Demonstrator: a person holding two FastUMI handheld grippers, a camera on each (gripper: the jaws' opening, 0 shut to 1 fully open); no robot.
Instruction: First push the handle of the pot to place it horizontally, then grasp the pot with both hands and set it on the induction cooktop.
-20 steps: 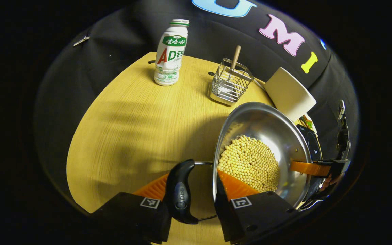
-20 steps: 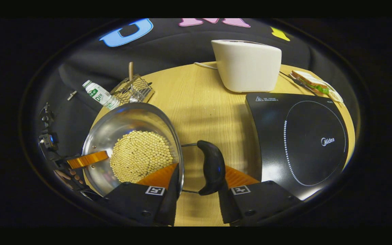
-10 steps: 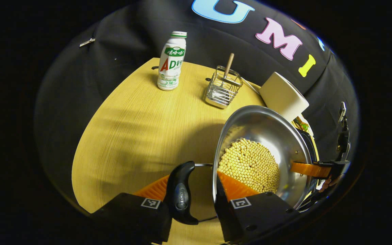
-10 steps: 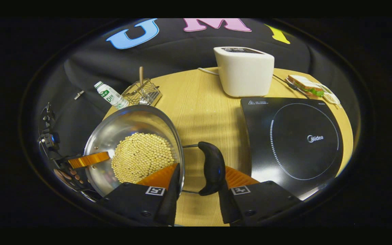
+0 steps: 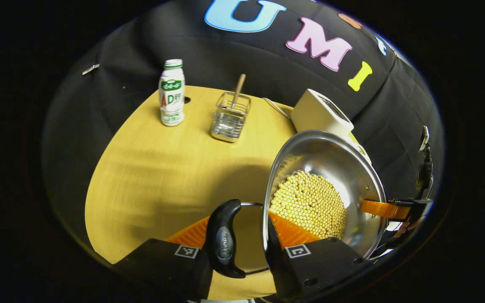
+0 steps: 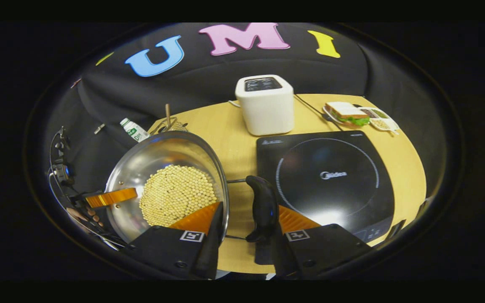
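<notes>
Right, both claws are clamped on the pot (image 5: 343, 168): the left claw (image 5: 242, 229) has one finger inside the rim among the beans (image 5: 307, 202) and the other outside its black handle (image 5: 223, 240), and the right claw (image 6: 244, 221) grips the opposite handle (image 6: 262, 208) likewise. Just beside the pot lies the black cooktop (image 6: 331, 176) on the bench (image 5: 162, 168). Beyond the pot stand a wire rack (image 5: 230, 118), a bottle (image 5: 171, 93) and a white toaster (image 6: 265, 105), with a sandwich (image 6: 345, 113) farther off.
</notes>
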